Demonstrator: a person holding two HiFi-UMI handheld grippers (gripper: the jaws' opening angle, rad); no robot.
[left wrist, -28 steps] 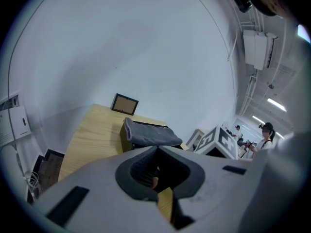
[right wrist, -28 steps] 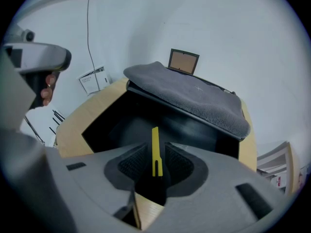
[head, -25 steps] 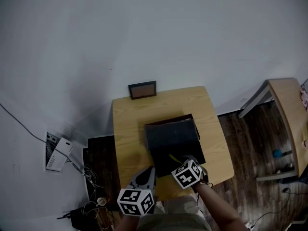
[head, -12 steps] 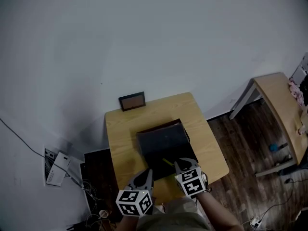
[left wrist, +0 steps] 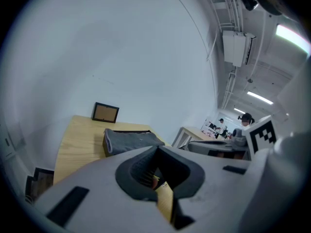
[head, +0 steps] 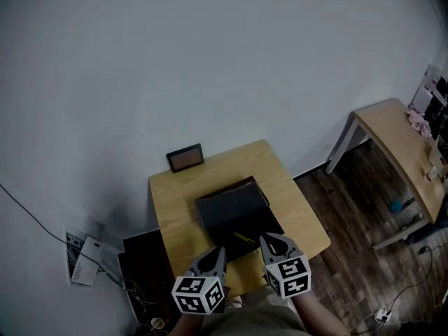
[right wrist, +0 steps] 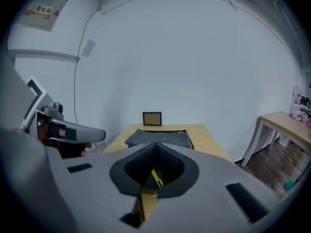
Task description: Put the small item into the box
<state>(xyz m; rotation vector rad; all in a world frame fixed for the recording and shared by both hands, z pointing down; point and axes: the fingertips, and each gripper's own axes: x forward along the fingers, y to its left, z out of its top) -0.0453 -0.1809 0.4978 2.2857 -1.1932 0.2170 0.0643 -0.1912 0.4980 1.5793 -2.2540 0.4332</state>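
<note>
A dark box (head: 231, 212) sits in the middle of a small wooden table (head: 168, 208), with a dark flap spread toward me. A thin yellow item (head: 243, 237) lies on that flap. My right gripper (head: 270, 239) hovers at the flap's near edge, just right of the item, with its jaws shut tip to tip. In the right gripper view the yellow item (right wrist: 156, 178) shows through the hollow behind the closed tips, and the box (right wrist: 158, 137) lies ahead. My left gripper (head: 218, 252) hangs over the table's near edge, shut and empty; the box (left wrist: 131, 141) is ahead of it.
A small framed picture (head: 185, 158) leans on the wall at the table's far edge. A second wooden table (head: 395, 128) stands to the right on the dark floor. Cables and a white device (head: 84, 264) lie on the floor at the left.
My right gripper's jaws have closed from wide open to shut and it has drawn back slightly toward me. The head view has shifted. The left gripper has barely moved.
</note>
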